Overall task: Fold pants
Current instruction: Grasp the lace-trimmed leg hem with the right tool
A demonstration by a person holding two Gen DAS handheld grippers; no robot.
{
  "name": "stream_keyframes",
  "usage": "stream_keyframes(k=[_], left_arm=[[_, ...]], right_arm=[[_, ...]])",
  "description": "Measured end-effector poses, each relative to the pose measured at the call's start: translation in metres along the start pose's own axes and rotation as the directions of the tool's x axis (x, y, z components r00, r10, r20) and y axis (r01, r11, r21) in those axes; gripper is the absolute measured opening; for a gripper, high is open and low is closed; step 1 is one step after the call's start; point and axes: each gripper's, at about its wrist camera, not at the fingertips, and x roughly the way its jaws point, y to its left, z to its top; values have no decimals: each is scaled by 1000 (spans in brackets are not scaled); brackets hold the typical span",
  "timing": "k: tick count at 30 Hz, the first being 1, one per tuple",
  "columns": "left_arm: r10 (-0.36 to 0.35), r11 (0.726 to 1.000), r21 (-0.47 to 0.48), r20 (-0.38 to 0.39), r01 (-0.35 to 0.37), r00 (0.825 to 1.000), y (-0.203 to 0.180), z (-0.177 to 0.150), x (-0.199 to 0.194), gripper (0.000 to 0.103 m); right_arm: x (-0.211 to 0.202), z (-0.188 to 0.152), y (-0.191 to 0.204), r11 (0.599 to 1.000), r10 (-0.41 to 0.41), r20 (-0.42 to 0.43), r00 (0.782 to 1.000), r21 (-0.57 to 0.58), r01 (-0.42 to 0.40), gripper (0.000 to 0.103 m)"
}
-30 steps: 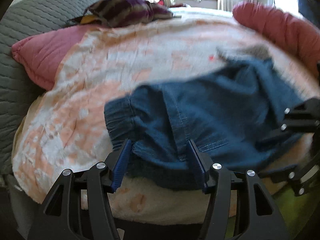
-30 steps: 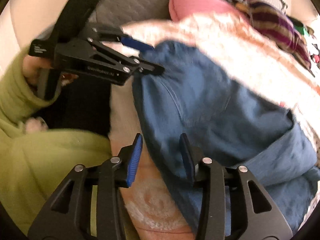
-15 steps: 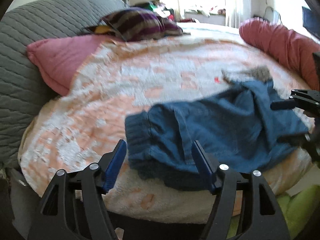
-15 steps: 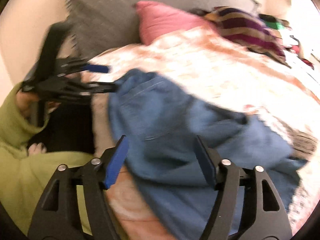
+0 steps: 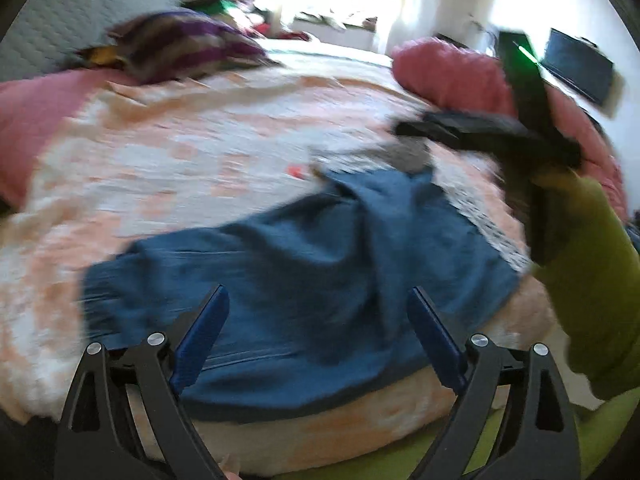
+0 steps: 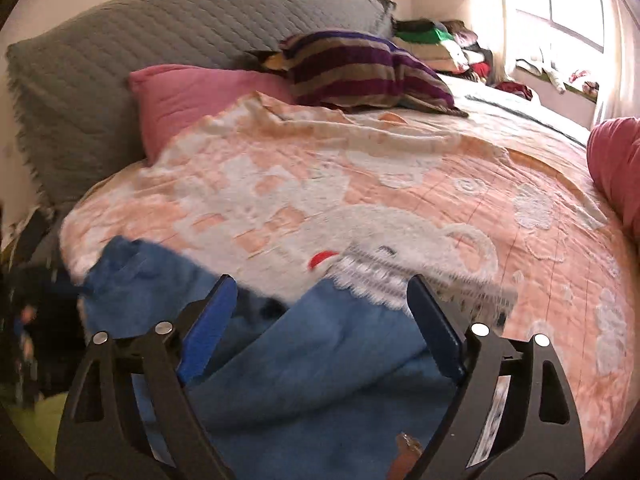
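Note:
Blue denim pants (image 5: pixel 320 256) lie crumpled on the near edge of a bed with an orange and white blanket (image 5: pixel 192 160). A grey lace-trimmed hem (image 5: pixel 408 156) shows at their far end. My left gripper (image 5: pixel 316 312) is open and empty, just above the pants' near part. My right gripper (image 6: pixel 320 304) is open and empty over the pants (image 6: pixel 320 360), near the white lace trim (image 6: pixel 392 276). In the left wrist view the right gripper (image 5: pixel 480 132) is raised above the pants' right end, held by a green-sleeved arm (image 5: pixel 592 280).
A pink pillow (image 6: pixel 200 96), a striped pillow (image 6: pixel 360 68) and a grey quilted headboard cover (image 6: pixel 160 40) stand at the bed's head. A red bolster (image 5: pixel 460 76) lies along the far right. Clothes are piled by the window (image 6: pixel 440 40).
Both grippers have let go of the pants and pulled back and up. The pants dropped onto the blanket. The right gripper swung to the right end and now faces the headboard.

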Motion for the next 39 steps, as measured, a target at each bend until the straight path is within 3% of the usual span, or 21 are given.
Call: stream_keyframes(k=[3, 7, 8, 10, 13, 16, 18, 19, 21, 25, 28, 32, 33, 34, 36, 39], left_arm=[[-58, 998, 11, -74, 59, 996, -18, 6, 30, 86], [-117, 993, 18, -135, 120, 984, -33, 9, 65, 77], [-118, 993, 10, -146, 120, 982, -33, 9, 74, 72], [-142, 990, -23, -168, 141, 975, -32, 7, 87, 50], [-153, 988, -36, -176, 149, 972, -30, 2, 97, 35], [-144, 989, 3, -168, 146, 975, -37, -4, 95, 33], [-146, 988, 18, -163, 151, 976, -40, -6, 94, 33], [-148, 988, 21, -160, 153, 976, -41, -7, 94, 33], [-157, 987, 20, -153, 162, 976, -40, -8, 92, 33], [-159, 986, 37, -133, 165, 978, -44, -12, 85, 36], [-161, 985, 36, -116, 166, 980, -44, -13, 78, 49], [-147, 987, 49, -88, 152, 985, -48, -12, 74, 48], [-137, 988, 58, -83, 142, 987, -49, -12, 73, 45], [-117, 990, 72, -78, 123, 990, -50, -12, 72, 29], [-90, 991, 91, -74, 97, 993, -52, -11, 71, 7], [-83, 989, 113, -64, 90, 994, -48, -5, 72, 4]], right_arm=[[39, 14, -8, 999, -45, -82, 996, 20, 47, 81], [87, 20, -3, 1000, -17, -184, 983, -14, 14, 81], [102, 19, -1, 999, -43, -218, 975, -24, 38, 81], [119, 18, 4, 998, -49, -242, 969, -38, 41, 80], [141, 17, 9, 996, -82, -269, 960, -60, 68, 74], [157, 14, 3, 995, -103, -298, 949, -43, 95, 58], [162, 12, -5, 995, -100, -303, 948, -36, 93, 32], [161, 12, -10, 996, -85, -296, 951, -22, 83, 26], [149, 13, -24, 998, -3, -270, 963, 62, 21, 5], [103, 13, -41, 996, -19, -182, 983, 86, 35, 5], [58, 7, -58, 990, -18, -116, 993, 136, 34, 5], [9, -6, -77, 982, -36, -54, 998, 182, 45, 5], [-5, -12, -83, 978, -40, -39, 998, 201, 47, 5], [-15, -15, -87, 975, -44, -31, 999, 214, 50, 5], [-38, -26, -94, 969, -60, -19, 998, 239, 63, 5], [-68, -44, -102, 956, -56, -1, 998, 289, 54, 5]])
